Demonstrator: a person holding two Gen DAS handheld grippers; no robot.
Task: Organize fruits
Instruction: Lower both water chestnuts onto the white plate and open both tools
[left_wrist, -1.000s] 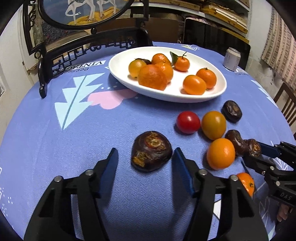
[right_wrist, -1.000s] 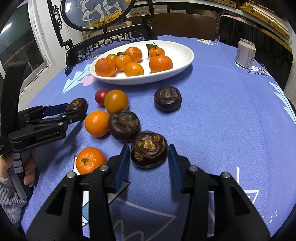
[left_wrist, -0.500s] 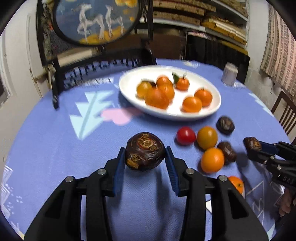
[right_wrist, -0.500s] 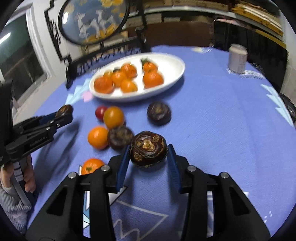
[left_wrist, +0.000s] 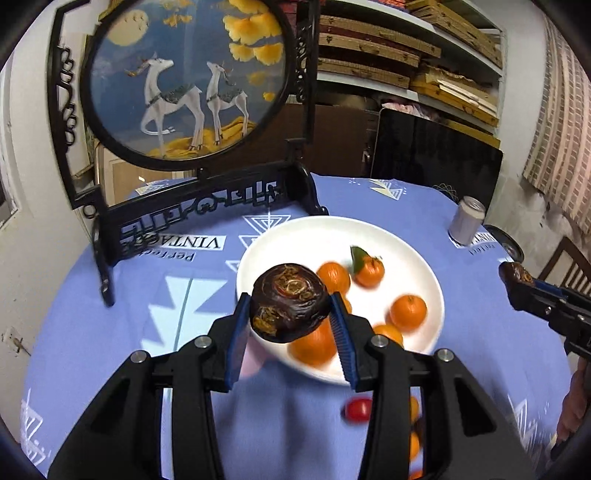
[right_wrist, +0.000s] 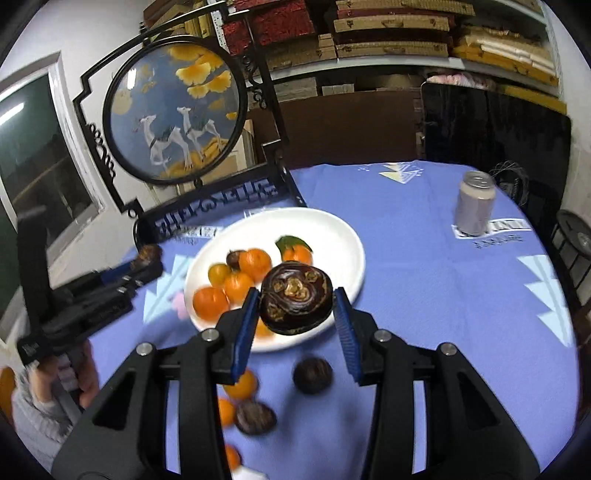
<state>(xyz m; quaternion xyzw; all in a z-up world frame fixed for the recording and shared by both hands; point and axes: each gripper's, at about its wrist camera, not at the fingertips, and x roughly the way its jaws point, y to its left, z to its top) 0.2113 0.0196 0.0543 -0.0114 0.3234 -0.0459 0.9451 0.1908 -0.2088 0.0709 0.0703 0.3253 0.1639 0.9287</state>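
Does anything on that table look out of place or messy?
Yes: several fruits lie loose on the blue tablecloth beside the white plate, like a dark fruit and a red one, while others sit inside it. Nothing looks spilled or broken.

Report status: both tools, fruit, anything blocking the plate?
Left tool shut on dark fruit. Right tool shut on second dark fruit. Both held over white plate of oranges. Nothing blocking.

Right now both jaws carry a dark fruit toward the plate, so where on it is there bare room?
The white plate is bare along its right side and far rim, toward the can. Its left and middle are crowded with oranges. Open blue tablecloth lies right of the plate.
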